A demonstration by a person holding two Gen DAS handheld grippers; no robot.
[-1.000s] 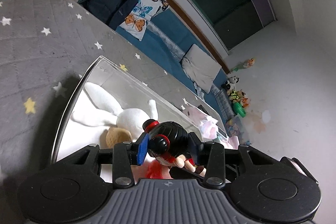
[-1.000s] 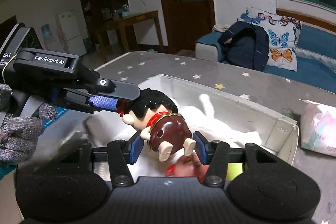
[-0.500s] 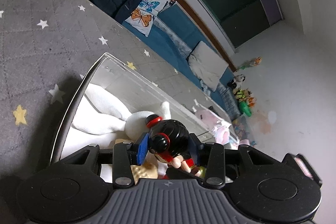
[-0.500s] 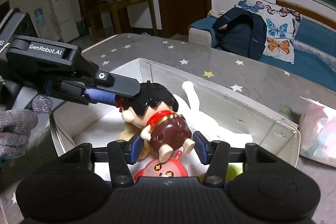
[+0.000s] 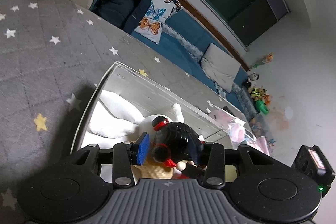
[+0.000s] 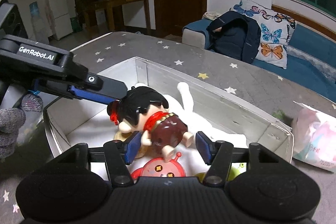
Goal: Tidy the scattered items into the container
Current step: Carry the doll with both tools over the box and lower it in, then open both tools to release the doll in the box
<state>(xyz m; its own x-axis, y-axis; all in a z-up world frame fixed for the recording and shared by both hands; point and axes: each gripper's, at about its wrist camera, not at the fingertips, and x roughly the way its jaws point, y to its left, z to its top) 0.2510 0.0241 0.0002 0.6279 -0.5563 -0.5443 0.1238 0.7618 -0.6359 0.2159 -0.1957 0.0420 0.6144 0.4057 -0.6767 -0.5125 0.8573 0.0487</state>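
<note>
Both tools at one doll (image 6: 155, 119): left (image 5: 168, 150) clamped on its head, right (image 6: 168, 146) opening around its body.

Your left wrist camera looks down along its fingers, close over the box (image 5: 109, 77), facing the sofa (image 5: 184, 49) and window beyond. Your right wrist camera also tilts down, close over the same box (image 6: 210, 89), facing the door and sofa (image 6: 310, 68). Both views share the doll (image 5: 174, 140) (image 6: 147, 117), box, starred mat and butterfly pillow.
</note>
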